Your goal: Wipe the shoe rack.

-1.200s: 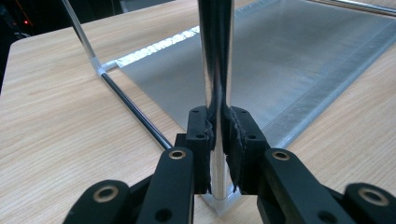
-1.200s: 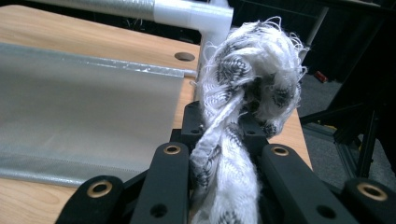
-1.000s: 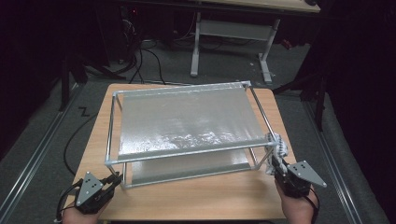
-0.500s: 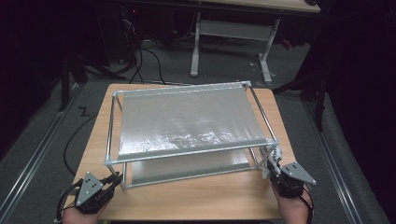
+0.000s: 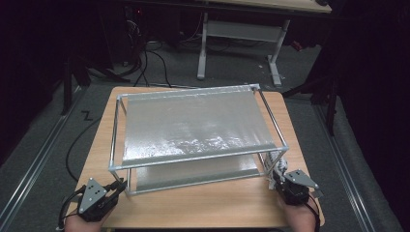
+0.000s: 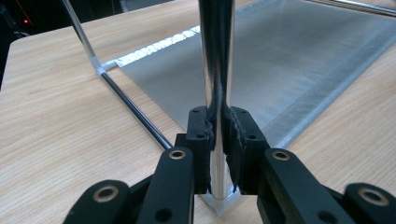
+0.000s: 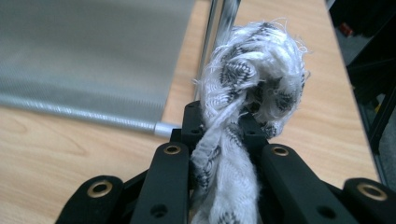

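gripping a wad of frayed white-and-black cloth [image 7: 243, 107], the right gripper [image 5: 279, 178] sits low at the near right corner of the rack [image 5: 193, 162], at about five o'clock on the table [image 5: 217, 205] in the high view. its jaws are clenched on the cloth, whose loose end bunches up above them in the right gripper view. the relation that matters is cloth to post: in that view the rack's near right post [image 7: 223, 18] stands upright directly behind the wad, at about twelve o'clock from the jaws, very near the wad, though i cannot tell whether they touch. the post's long axis runs straight up and down, so a wipe along it would likely have to travel vertically, and the right hand is plainly the nearer one for that job. over at about seven o'clock on the table, the left gripper [image 5: 116, 187] is clamped around the near left post [image 6: 215, 70], close above its plastic foot [image 6: 223, 201]; the chrome tube rises out of the jaws in the left gripper view. that grasp looks like a brace for the frame, which probably steadies the rack while the cloth works on the opposite corner. the silvery mesh shelves [image 5: 193, 123] lie at about eleven o'clock from the cloth, well apart from it.
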`<action>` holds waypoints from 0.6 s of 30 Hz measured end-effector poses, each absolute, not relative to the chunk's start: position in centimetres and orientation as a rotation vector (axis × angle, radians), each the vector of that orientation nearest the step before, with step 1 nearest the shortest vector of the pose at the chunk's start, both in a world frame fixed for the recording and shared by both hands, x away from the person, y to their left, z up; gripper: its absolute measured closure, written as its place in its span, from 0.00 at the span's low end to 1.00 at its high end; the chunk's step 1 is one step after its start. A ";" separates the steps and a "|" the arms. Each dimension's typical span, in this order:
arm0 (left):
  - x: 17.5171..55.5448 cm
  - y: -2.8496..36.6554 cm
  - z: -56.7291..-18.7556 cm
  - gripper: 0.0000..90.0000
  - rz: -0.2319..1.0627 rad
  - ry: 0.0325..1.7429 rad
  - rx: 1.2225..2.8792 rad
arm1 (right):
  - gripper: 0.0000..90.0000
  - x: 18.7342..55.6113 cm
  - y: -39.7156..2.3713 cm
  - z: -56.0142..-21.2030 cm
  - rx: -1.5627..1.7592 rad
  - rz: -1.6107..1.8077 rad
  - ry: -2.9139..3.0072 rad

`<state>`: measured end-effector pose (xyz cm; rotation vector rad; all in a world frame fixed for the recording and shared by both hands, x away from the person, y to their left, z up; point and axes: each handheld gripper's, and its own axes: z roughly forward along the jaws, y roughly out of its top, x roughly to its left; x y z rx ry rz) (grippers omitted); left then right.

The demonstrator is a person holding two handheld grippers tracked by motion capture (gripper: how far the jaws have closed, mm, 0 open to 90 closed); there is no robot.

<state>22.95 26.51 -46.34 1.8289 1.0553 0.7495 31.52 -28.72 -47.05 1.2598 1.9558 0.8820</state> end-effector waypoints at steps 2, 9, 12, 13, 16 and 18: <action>23.0 26.5 -46.3 0.88 0.749 1.056 1.829 | 0.87 31.7 -28.7 -47.5 1.264 0.867 1.974; 22.9 26.5 -46.3 0.88 0.745 1.058 1.828 | 0.87 32.0 -28.9 -48.8 1.281 0.825 2.008; 22.9 26.6 -46.4 0.88 0.744 1.057 1.825 | 0.87 32.1 -29.3 -49.0 1.287 0.820 2.011; 22.9 26.6 -46.4 0.88 0.744 1.058 1.822 | 0.87 32.1 -29.5 -48.9 1.289 0.818 2.007; 22.7 26.8 -46.3 0.88 0.762 1.070 1.827 | 0.87 32.2 -30.1 -48.4 1.310 0.839 1.968; 22.3 27.2 -46.4 0.88 0.768 1.085 1.820 | 0.87 32.3 -30.3 -47.8 1.309 0.857 1.940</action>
